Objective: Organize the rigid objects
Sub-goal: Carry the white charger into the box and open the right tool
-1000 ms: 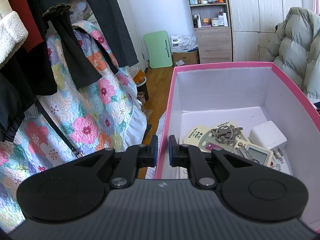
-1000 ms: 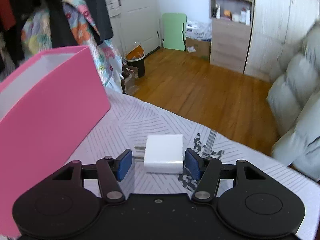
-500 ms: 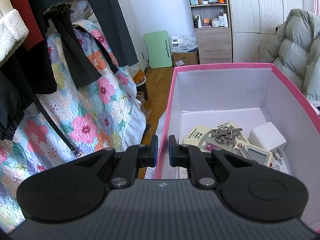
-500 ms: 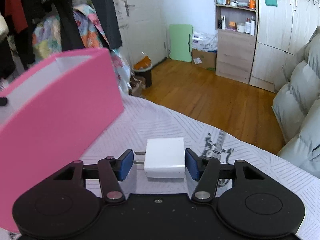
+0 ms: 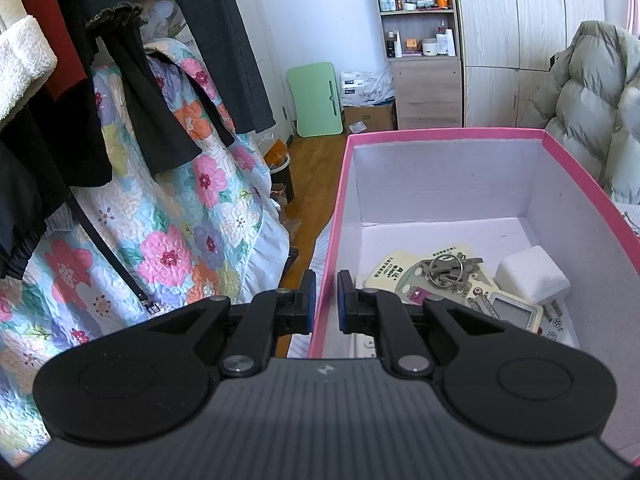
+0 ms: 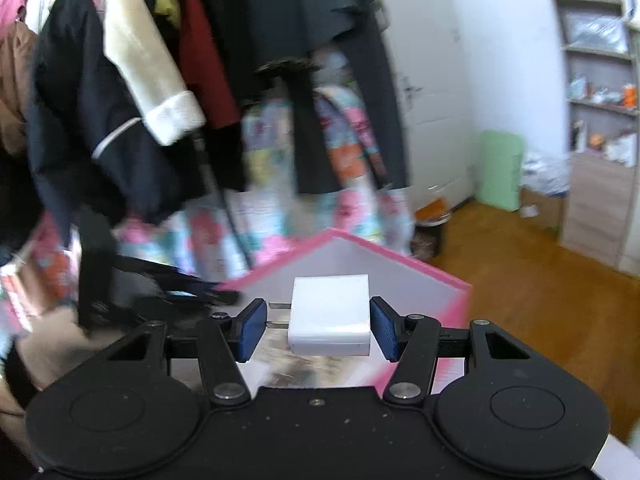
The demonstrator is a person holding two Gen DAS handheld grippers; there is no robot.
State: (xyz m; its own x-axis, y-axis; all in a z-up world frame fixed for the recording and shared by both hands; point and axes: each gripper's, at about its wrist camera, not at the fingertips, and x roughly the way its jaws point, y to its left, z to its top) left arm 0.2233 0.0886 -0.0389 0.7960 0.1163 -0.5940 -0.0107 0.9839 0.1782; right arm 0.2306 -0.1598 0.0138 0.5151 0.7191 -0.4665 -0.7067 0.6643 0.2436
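Observation:
My left gripper (image 5: 323,296) is shut on the near left wall of the pink box (image 5: 440,133), one pad outside and one inside. On the box's white floor lie a white charger (image 5: 534,276), a bunch of keys (image 5: 448,266), a printed card (image 5: 394,270) and a small device with a screen (image 5: 514,312). My right gripper (image 6: 318,326) is shut on a second white charger (image 6: 330,314), its prongs against the left pad. It hangs above the pink box (image 6: 400,258), near one corner.
Dark clothes (image 5: 132,92) and a floral quilt (image 5: 180,240) hang left of the box. A puffy grey jacket (image 5: 592,112) lies to the right. Beyond are wooden floor (image 6: 520,280), a green board (image 5: 318,98) and a shelf unit (image 5: 420,40). The right wrist view is blurred.
My right gripper has lifted the white charger off the striped cover and swung left, so the charger now hangs over the pink box. The left gripper and box have not moved.

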